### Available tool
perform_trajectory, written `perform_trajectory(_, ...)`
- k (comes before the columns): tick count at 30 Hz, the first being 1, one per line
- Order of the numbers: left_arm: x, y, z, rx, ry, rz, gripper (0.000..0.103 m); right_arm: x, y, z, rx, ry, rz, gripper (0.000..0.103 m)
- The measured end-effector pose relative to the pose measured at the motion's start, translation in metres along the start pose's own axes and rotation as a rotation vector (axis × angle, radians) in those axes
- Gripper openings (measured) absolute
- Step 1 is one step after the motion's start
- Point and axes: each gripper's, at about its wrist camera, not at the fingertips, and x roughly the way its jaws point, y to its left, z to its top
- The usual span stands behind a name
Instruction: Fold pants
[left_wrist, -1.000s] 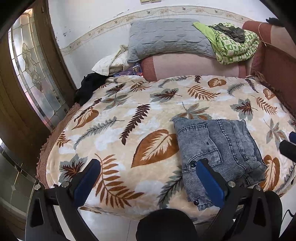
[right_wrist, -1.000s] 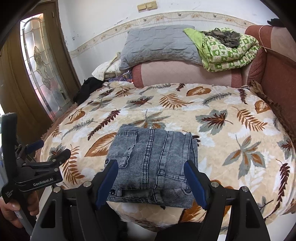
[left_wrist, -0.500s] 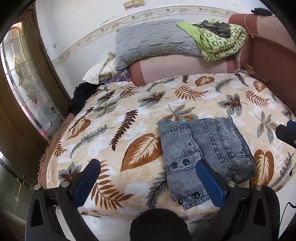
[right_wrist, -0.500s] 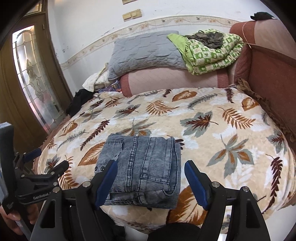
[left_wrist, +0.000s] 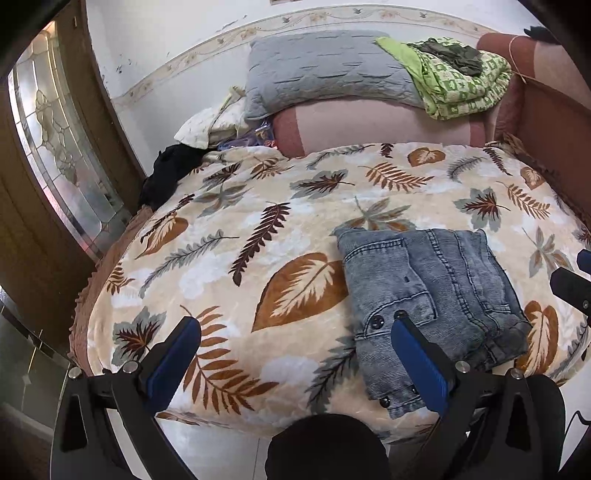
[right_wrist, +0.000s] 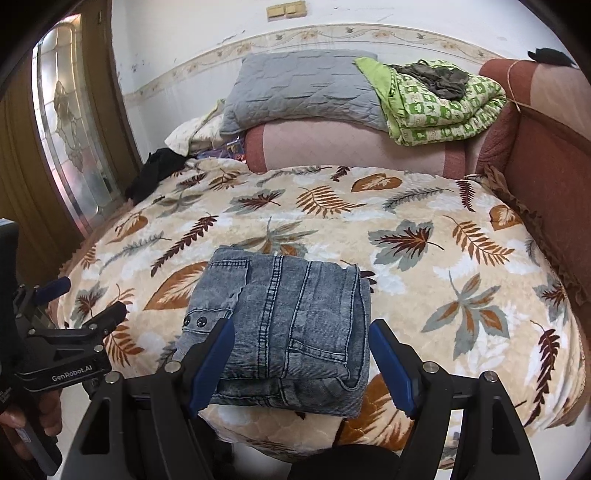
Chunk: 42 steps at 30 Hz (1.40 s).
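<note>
The pants, grey-blue denim, lie folded into a compact rectangle near the front edge of the leaf-patterned blanket. My left gripper hovers open in front of the bed, its right finger over the pants' buttoned waistband, with nothing held. My right gripper is open too, its blue pads either side of the folded pants and above them, not touching. The left gripper shows in the right wrist view at the left, held by a hand. The right gripper's tip pokes in at the left wrist view's right edge.
A grey pillow, a green patterned quilt and a pink bolster are stacked at the bed's head. A reddish upholstered side borders the right. A glass-panelled door and a black garment are at the left.
Half a second ago both views sat slightly farther from the bed; now they are back close as before. The pants lie where they were and both grippers stay open.
</note>
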Motion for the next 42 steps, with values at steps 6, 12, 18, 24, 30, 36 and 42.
perform_trajectory(6, 0.008, 0.009, 0.0, -0.025, 0.013, 0.003, 0.102, 0.007, 0.008, 0.002, -0.025, 0.017, -0.018, 0.078)
perform_trajectory(12, 0.009, 0.012, 0.0, -0.03, 0.015, 0.013, 0.102, 0.012, 0.011, 0.002, -0.03, 0.033, -0.014, 0.078)
perform_trajectory(18, 0.001, 0.009, 0.001, -0.02, 0.005, 0.015, 0.102, 0.009, 0.014, 0.001, -0.05, 0.032, -0.024, 0.078)
perform_trajectory(24, -0.012, 0.006, 0.003, -0.007, -0.018, 0.017, 0.102, 0.002, 0.013, 0.0, -0.048, 0.029, -0.029, 0.078)
perform_trajectory(30, -0.024, 0.007, 0.003, -0.004, -0.035, 0.02, 0.102, -0.005, 0.015, -0.001, -0.055, 0.025, -0.027, 0.078)
perform_trajectory(36, -0.037, 0.008, 0.002, -0.005, -0.056, 0.028, 0.102, -0.016, 0.02, -0.002, -0.066, 0.011, -0.023, 0.078)
perform_trajectory(42, -0.051, 0.009, 0.0, -0.003, -0.076, 0.034, 0.102, -0.028, 0.021, -0.004, -0.07, -0.006, -0.028, 0.078)
